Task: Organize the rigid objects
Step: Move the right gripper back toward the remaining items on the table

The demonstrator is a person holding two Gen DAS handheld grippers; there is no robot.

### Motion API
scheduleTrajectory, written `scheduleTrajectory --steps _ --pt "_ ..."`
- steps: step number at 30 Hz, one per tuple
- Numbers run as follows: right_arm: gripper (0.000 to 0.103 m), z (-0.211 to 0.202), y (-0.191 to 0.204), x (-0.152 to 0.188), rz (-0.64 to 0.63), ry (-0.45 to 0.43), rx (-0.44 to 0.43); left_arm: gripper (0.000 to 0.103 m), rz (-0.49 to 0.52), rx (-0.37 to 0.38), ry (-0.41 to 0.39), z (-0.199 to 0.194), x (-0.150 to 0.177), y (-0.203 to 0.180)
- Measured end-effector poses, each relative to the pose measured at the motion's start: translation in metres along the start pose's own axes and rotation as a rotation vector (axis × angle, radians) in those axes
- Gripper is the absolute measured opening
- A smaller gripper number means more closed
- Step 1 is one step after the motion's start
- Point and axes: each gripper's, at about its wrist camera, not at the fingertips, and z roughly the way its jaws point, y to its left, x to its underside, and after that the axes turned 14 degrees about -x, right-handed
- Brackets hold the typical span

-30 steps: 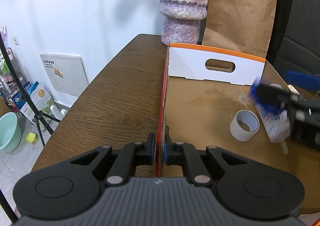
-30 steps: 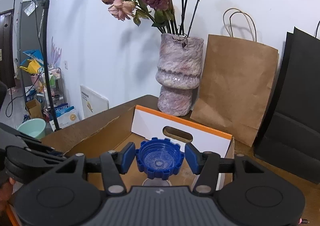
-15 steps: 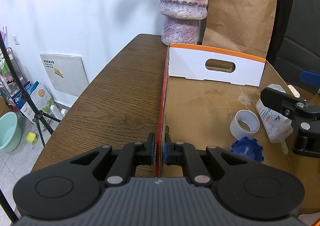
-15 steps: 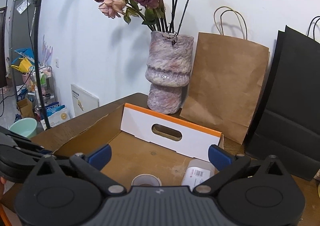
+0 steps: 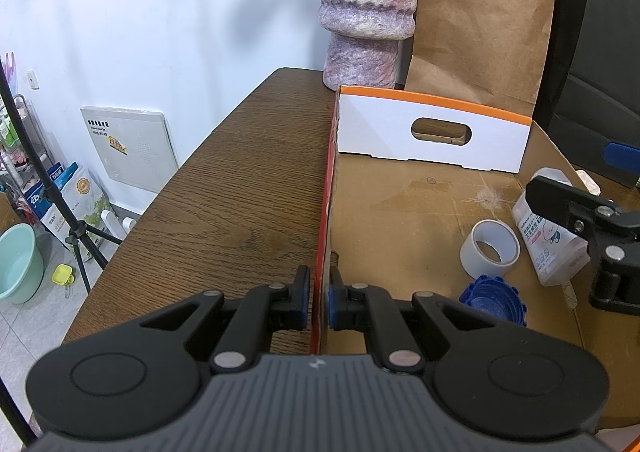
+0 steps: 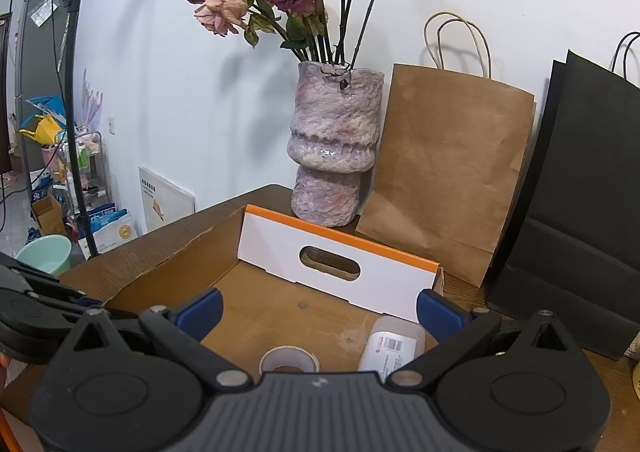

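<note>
Left wrist view gives us the cardboard box (image 5: pixel 404 211) as our landmark, lying open on the wooden table (image 5: pixel 248 187). Our left gripper (image 5: pixel 319 302) points steeply down at the box's near left wall and is clamped on that wall, one pad on each side of the red edge. Inside the box, near its front right, lies the blue cap (image 5: pixel 494 302), open side up, with nothing gripping it. Just behind the cap stands the roll of tape (image 5: pixel 490 248), and to the right of the tape lies the white bottle (image 5: pixel 550 236), on its side along the box's right wall. Our right gripper (image 6: pixel 319 312) hangs over the box's right part, tilted gently downward; its jaws have just been opening and now stand wide apart with nothing between them. The bottle's label carries a barcode and small print we cannot read. Behind the box stand a vase (image 6: pixel 334 143) and a brown paper bag (image 6: pixel 448 171).
</note>
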Motion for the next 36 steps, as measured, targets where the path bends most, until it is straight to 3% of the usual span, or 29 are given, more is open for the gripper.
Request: scheduleTrajectory --steps 19,28,36 --pt "0.103 -0.03 -0.029 0.003 0.071 -0.029 0.062 0.01 0.0 0.0 0.0 0.0 0.0 0.0" --pt "0.103 -0.051 -0.063 0.017 0.147 -0.029 0.15 0.01 0.0 0.0 0.0 0.0 0.0 0.0" --pt "0.103 -0.072 -0.104 0.042 0.23 -0.004 0.278 0.01 0.0 0.0 -0.001 0.0 0.0 0.0"
